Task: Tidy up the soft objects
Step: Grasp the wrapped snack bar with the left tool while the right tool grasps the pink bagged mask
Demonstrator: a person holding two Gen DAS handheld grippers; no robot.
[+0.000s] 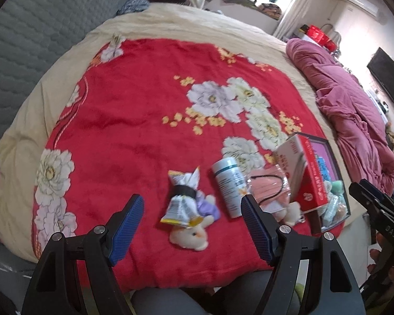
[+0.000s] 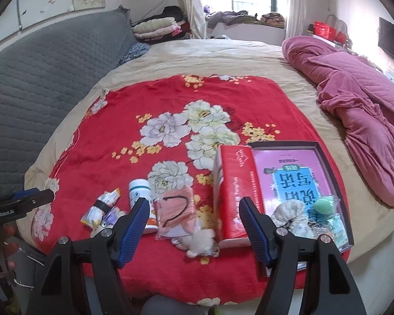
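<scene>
On a red flowered blanket (image 1: pixel 134 131) near the bed's front edge lie a plush bunny (image 1: pixel 194 233) in a purple dress, banded snack packets (image 1: pixel 182 199), a white bottle (image 1: pixel 228 183), bagged pink masks (image 1: pixel 268 186) and a red tissue pack (image 1: pixel 302 170). A second pale plush (image 2: pixel 199 244) peeks out under the mask bag (image 2: pixel 177 212). A dark tray (image 2: pixel 328 157) on the right holds a green sponge (image 2: pixel 325 206) and a cream pouch (image 2: pixel 291 218). My left gripper (image 1: pixel 191 198) hovers open above the bunny. My right gripper (image 2: pixel 194 201) hovers open above the masks. Neither holds anything.
A crumpled pink quilt (image 2: pixel 367 131) lies along the bed's right side. A grey quilted headboard (image 2: pixel 39 78) is at the left, with folded blankets (image 2: pixel 157 26) stacked at the far end. The person's knees (image 1: pixel 170 302) are against the near bed edge.
</scene>
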